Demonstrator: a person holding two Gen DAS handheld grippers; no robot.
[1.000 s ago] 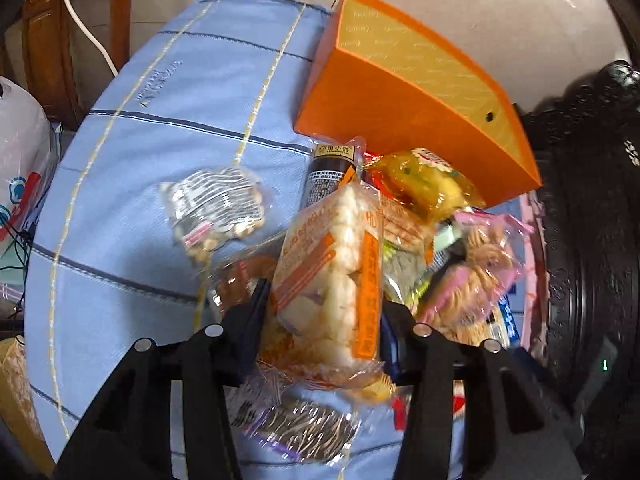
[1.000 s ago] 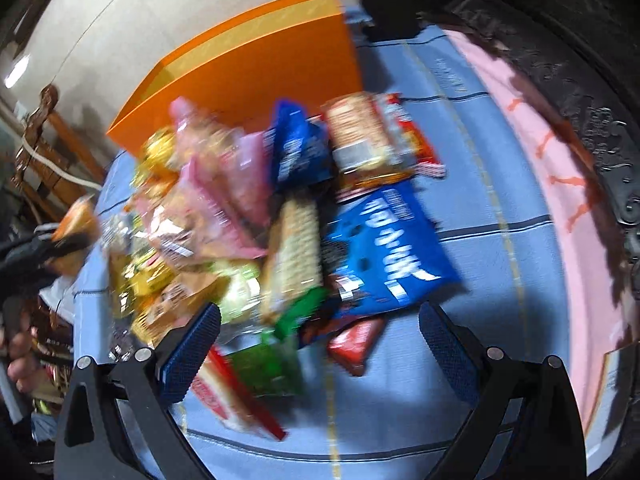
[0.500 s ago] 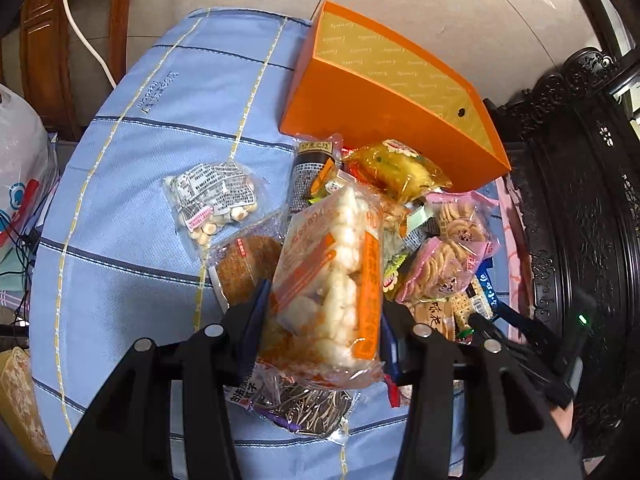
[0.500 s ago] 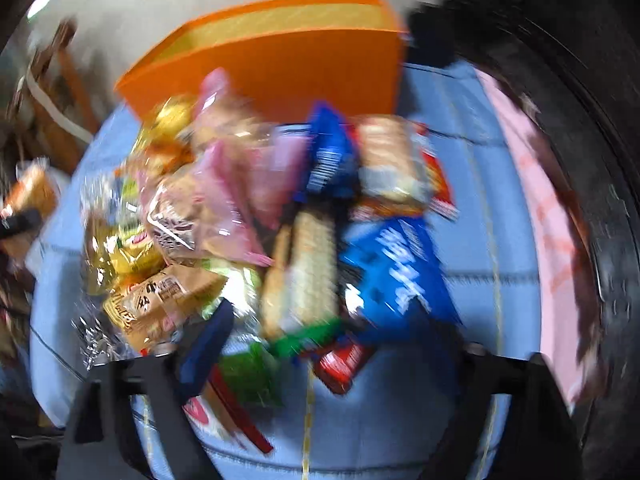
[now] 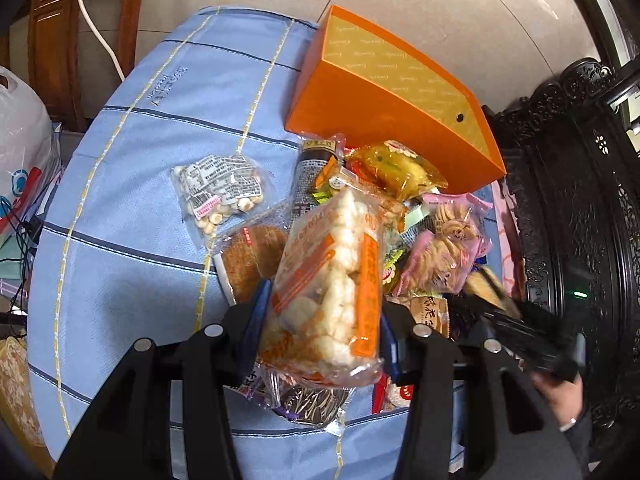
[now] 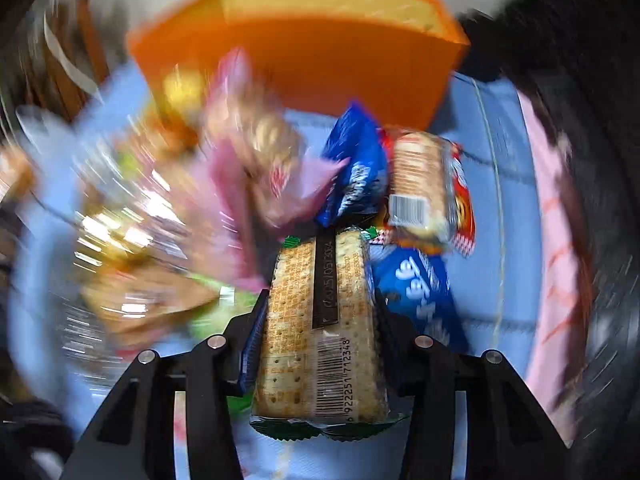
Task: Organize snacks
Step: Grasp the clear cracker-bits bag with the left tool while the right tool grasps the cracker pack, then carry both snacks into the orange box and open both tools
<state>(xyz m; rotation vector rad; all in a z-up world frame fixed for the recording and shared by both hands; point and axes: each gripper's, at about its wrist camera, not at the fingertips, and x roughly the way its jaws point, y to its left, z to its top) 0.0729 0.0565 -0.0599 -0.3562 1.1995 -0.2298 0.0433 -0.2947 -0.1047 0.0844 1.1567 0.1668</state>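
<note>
Two grippers each hold one snack above a pile of packets on a blue striped cloth over the worktop (image 5: 132,200). The landmark is an open orange box (image 5: 384,116) standing at the far edge of the pile.

The left gripper (image 5: 320,320) is closed partway on a clear packet of puffed rice crackers with orange print (image 5: 332,276), gripped near its lower end, so the long upper end leans toward the orange box. The right gripper (image 6: 316,328) has its jaws closing on a long packet of square crackers (image 6: 320,332), barcode up, which sits between the blue pads and points at the box. That view is heavily blurred away from the packet.

Both grippers tilt steeply downward, side by side, on the near side of the pile from the box. In the left view the right gripper shows as a dark shape with a sleeve and hand (image 5: 560,392) to the right.

To do this step well, I judge each packet should be carried high enough to clear the heap — and the box wall — then lowered lengthwise inside. Squeeze lightly; crackers crush easily. The right grip looks the less settled, so moving slowly seems wise.
</note>
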